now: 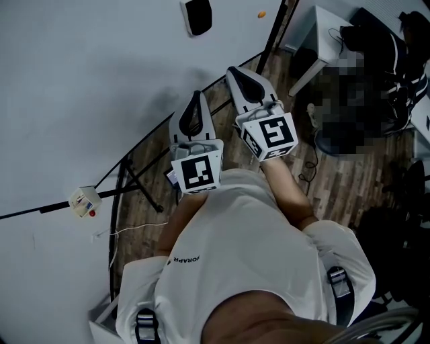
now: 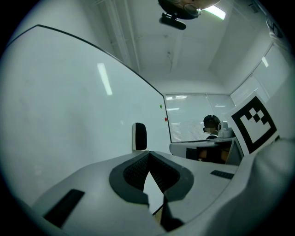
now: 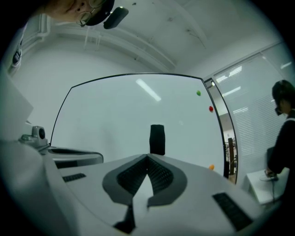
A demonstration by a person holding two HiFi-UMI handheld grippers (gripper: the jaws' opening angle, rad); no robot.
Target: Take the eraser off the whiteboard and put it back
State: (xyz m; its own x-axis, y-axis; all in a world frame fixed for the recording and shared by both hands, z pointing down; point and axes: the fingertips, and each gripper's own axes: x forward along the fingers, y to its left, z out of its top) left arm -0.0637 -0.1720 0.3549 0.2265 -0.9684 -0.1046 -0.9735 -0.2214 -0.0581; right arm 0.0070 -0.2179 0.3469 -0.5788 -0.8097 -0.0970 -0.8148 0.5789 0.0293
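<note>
The black eraser (image 1: 196,15) sticks to the whiteboard (image 1: 80,80), upright, ahead of both grippers and touched by neither. In the left gripper view the eraser (image 2: 139,136) shows just above the jaw tips, slightly left. In the right gripper view the eraser (image 3: 157,139) stands straight ahead over the tips. My left gripper (image 1: 196,95) is shut and holds nothing; its tips (image 2: 148,154) meet. My right gripper (image 1: 233,70) is also shut and empty, its tips (image 3: 148,156) closed, reaching a little further toward the board than the left.
Small magnets dot the board: orange (image 1: 261,13), green (image 3: 198,93), red (image 3: 211,109). A white box (image 1: 84,201) sits on the board's ledge. The black stand legs (image 1: 138,178) cross the wooden floor. A white desk (image 1: 329,33) and a seated person (image 3: 282,133) are at the right.
</note>
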